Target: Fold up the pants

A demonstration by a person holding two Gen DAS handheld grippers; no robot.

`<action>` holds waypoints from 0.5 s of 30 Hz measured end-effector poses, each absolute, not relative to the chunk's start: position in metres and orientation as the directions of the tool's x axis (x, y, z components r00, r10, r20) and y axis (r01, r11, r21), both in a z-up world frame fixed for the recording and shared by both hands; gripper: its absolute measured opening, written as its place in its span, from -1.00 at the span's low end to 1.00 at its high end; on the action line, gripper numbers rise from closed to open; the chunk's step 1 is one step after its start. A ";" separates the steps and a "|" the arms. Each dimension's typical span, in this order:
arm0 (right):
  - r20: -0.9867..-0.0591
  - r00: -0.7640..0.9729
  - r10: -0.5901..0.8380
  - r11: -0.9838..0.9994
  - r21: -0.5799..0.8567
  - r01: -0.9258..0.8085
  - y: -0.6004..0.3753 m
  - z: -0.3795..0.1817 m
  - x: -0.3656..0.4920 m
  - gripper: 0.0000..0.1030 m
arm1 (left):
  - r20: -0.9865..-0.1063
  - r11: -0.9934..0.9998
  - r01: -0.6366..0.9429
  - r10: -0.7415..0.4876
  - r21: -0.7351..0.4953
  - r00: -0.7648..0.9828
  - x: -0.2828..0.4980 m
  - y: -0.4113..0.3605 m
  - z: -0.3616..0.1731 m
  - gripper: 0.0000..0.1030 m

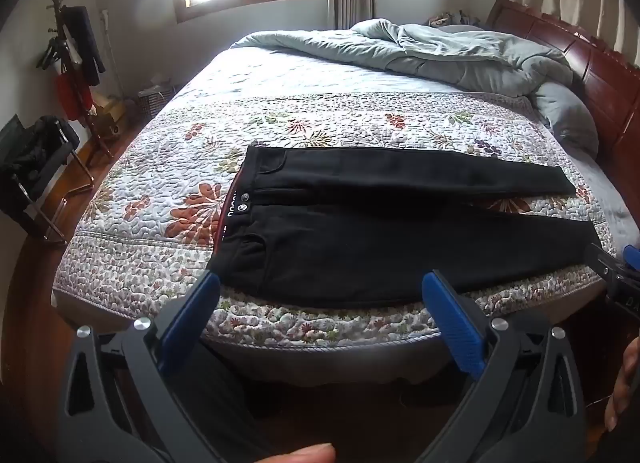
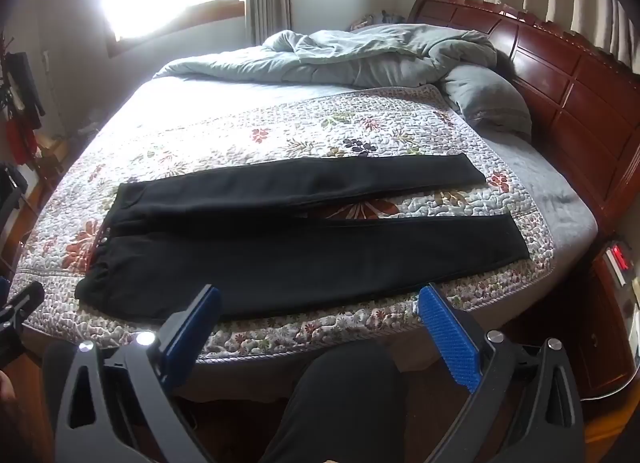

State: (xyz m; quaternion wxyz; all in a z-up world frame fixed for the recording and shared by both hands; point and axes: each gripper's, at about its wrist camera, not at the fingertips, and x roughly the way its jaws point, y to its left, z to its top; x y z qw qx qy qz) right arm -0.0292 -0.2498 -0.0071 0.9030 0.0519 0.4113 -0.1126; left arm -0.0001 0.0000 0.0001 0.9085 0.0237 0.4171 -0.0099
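Note:
Black pants [image 1: 360, 239] lie flat on the floral quilt [image 1: 160, 191], waistband to the left, both legs stretched to the right and slightly apart. They also show in the right wrist view [image 2: 280, 255]. My left gripper [image 1: 320, 283] is open and empty, held just before the bed's near edge below the waist and near leg. My right gripper [image 2: 320, 299] is open and empty, before the near edge below the near leg. The right gripper's tip shows at the left wrist view's right edge [image 1: 616, 275].
A crumpled grey duvet [image 2: 360, 55] and pillow [image 2: 492, 103] lie at the far side by the red wooden headboard [image 2: 560, 75]. A nightstand [image 2: 616, 303] stands right. A chair [image 1: 40, 171] and coat rack [image 1: 76, 51] stand left. My knee [image 2: 344, 395] is below.

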 end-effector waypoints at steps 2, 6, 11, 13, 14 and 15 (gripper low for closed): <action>-0.754 0.637 -0.161 0.969 0.001 0.246 -0.250 -0.007 -0.029 0.93 | -0.757 0.999 0.038 0.004 0.038 0.653 0.000 0.000 0.000 0.95; -0.750 0.641 -0.165 0.969 -0.001 0.249 -0.250 -0.008 -0.030 0.93 | -0.758 0.999 0.034 0.006 0.038 0.652 0.000 0.001 0.000 0.95; -0.750 0.641 -0.165 0.969 -0.001 0.248 -0.250 -0.009 -0.030 0.93 | -0.758 0.998 0.039 0.004 0.039 0.652 0.000 0.000 0.000 0.95; -0.750 0.640 -0.166 0.969 -0.003 0.249 -0.251 -0.009 -0.030 0.93 | -0.757 0.998 0.039 0.005 0.040 0.653 0.000 0.000 0.000 0.95; -0.750 0.640 -0.167 0.968 -0.002 0.249 -0.250 -0.007 -0.030 0.93 | -0.757 0.998 0.039 0.006 0.041 0.653 0.000 0.000 0.000 0.95; -0.750 0.640 -0.167 0.968 -0.003 0.249 -0.250 -0.008 -0.030 0.93 | -0.757 0.998 0.038 0.006 0.040 0.654 0.000 0.001 0.000 0.95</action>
